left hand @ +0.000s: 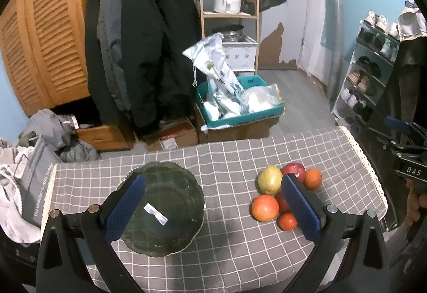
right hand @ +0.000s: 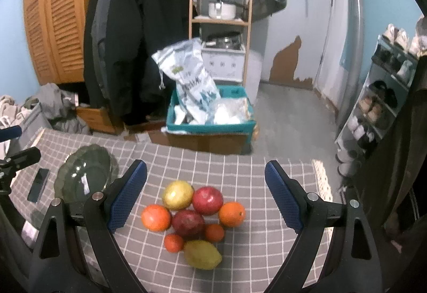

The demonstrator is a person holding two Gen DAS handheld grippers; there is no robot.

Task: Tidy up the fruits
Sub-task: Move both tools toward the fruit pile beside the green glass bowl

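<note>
We're just getting started: both tools, left tool (left hand: 212, 210) and right tool (right hand: 205, 195), are hanging wide apart, gripping nothing. The fruit pile (right hand: 193, 215) is sitting right of the glass bowl (left hand: 162, 210) on the counter (left hand: 232, 159). Next we're probably grabbing one fruit.

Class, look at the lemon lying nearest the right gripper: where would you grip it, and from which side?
Grip the lemon across its short middle, coming from above. It lies on its side, pointed end right, and small oranges crowd its far side, so only top and near side are free. The right gripper is open.
</note>
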